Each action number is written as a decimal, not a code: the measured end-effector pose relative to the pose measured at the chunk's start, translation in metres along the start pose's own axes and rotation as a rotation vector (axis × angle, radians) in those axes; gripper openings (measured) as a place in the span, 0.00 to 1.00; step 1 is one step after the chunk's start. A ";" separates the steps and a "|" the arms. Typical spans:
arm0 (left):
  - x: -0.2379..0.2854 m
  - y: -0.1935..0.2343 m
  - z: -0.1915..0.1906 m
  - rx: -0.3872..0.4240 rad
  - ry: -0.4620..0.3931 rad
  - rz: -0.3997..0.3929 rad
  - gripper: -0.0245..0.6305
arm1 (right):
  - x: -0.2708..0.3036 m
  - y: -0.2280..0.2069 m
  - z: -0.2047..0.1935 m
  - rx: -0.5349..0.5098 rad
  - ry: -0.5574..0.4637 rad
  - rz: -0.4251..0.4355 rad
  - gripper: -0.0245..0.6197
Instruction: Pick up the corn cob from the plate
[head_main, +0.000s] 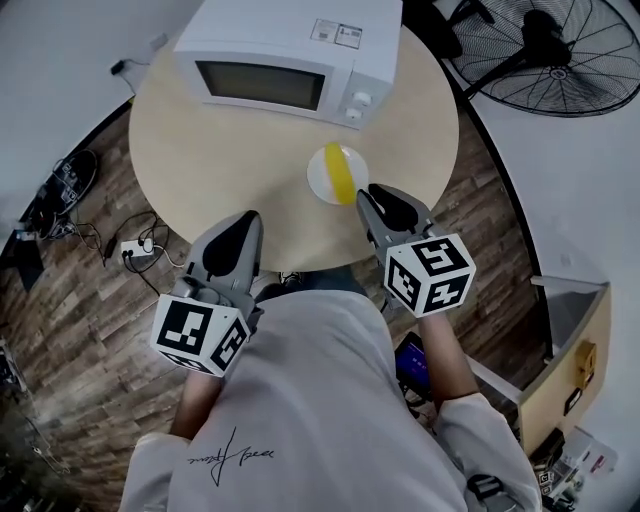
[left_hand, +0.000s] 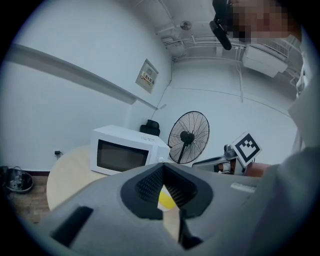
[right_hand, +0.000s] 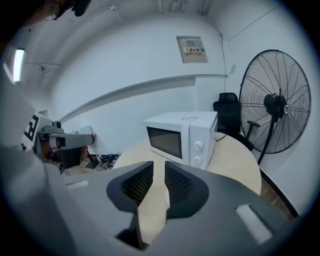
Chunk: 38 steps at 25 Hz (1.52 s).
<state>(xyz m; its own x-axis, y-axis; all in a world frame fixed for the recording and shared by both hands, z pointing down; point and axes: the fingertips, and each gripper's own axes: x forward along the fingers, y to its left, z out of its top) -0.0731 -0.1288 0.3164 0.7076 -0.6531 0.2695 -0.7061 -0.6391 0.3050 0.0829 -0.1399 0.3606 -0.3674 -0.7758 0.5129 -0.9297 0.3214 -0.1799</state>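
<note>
- Fingers (right_hand: 179, 184) of right gripper (head_main: 366, 194): slightly parted, empty, aimed at corn cob (head_main: 338, 172) for the grab.
- Cob lies across plate (head_main: 318, 182), just beyond.
- Idle left gripper (head_main: 252, 216): tips together, empty, held back.

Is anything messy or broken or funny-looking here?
Nothing is spilled or broken. The corn cob lies on its white plate, the plate sits flat on the round table, and the microwave is shut. The only untidy bit is the tangle of cables on the floor left of the table.
</note>
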 end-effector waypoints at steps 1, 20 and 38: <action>0.001 0.001 0.001 0.000 0.000 0.001 0.02 | 0.002 -0.002 -0.001 0.001 0.007 0.004 0.17; 0.027 0.012 0.005 -0.021 0.009 0.058 0.02 | 0.050 -0.034 -0.006 -0.005 0.100 0.053 0.20; 0.036 0.008 0.001 -0.035 0.012 0.091 0.02 | 0.079 -0.070 -0.047 0.062 0.202 0.030 0.23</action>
<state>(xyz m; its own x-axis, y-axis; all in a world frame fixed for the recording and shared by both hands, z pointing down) -0.0531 -0.1579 0.3276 0.6407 -0.7031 0.3085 -0.7665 -0.5621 0.3107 0.1199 -0.1983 0.4535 -0.3879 -0.6400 0.6633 -0.9206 0.3038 -0.2452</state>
